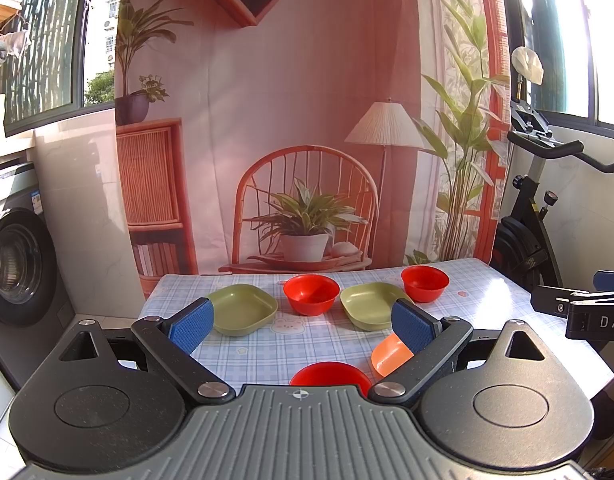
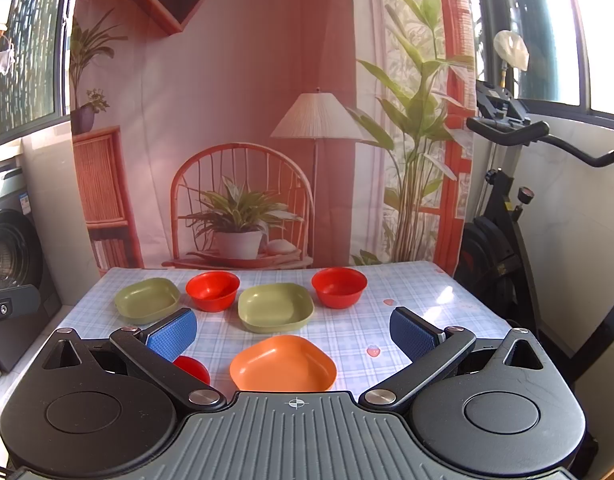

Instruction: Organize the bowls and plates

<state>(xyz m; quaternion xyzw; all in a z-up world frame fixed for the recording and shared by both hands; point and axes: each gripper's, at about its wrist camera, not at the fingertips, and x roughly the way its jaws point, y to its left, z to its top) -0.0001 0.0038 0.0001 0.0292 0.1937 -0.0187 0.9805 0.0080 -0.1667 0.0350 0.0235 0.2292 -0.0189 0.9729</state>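
On the checked tablecloth stand two green square plates [image 1: 243, 308] [image 1: 373, 304] and two red bowls [image 1: 311, 293] [image 1: 425, 282] in a far row. Closer in sit a third red bowl [image 1: 331, 374] and an orange plate [image 1: 391, 354], the plate partly hidden by my finger. My left gripper [image 1: 303, 326] hangs open above the near bowl, holding nothing. In the right wrist view the orange plate [image 2: 283, 364] lies just ahead of my right gripper [image 2: 293, 330], which is open and empty. The green plates [image 2: 147, 299] [image 2: 275, 306] and red bowls [image 2: 213, 290] [image 2: 339, 286] lie beyond; the near bowl [image 2: 193, 368] peeks past the left finger.
A printed backdrop [image 1: 267, 120] hangs behind the table's far edge. A washing machine [image 1: 19, 264] stands to the left and an exercise bike [image 2: 507, 220] to the right. The other gripper [image 1: 579, 308] shows at the right edge of the left wrist view.
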